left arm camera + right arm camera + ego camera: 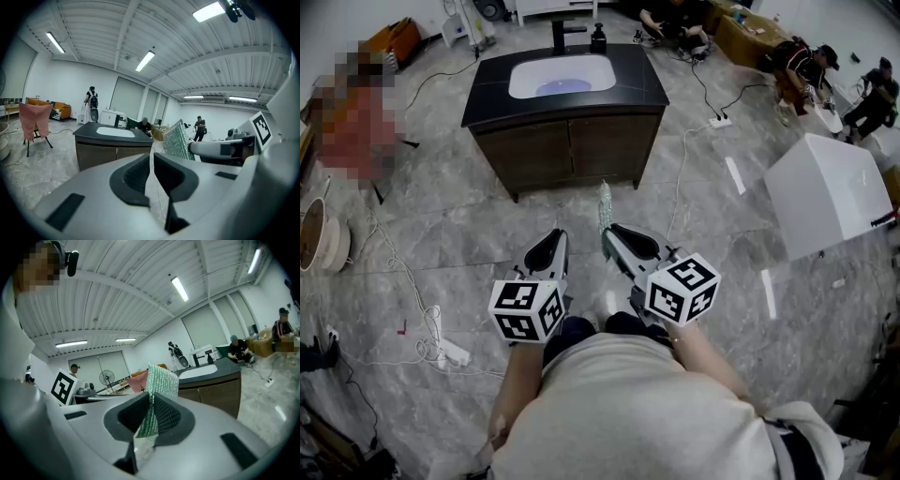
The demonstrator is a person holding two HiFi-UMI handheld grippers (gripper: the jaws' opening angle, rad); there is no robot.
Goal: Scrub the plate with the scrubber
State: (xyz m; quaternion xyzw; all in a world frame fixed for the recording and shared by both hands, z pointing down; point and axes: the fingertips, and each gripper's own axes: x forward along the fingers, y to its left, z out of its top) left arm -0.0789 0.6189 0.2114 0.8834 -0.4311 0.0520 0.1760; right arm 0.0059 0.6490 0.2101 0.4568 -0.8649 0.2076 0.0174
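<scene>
Right gripper (609, 236) is clamped on the scrubber (604, 208), which stands upright above the jaws. Left gripper (555, 239) has its jaws all but together and empty. No plate is identifiable. The sink (532, 75) lies straight ahead, well apart from the 2 grippers.

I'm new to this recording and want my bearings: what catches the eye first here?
A sparkly green scrubber stands clamped in the right gripper, low in the middle of the head view. Ahead on the grey floor sits a dark sink cabinet with a white basin. The left gripper, beside the right, holds nothing.
</scene>
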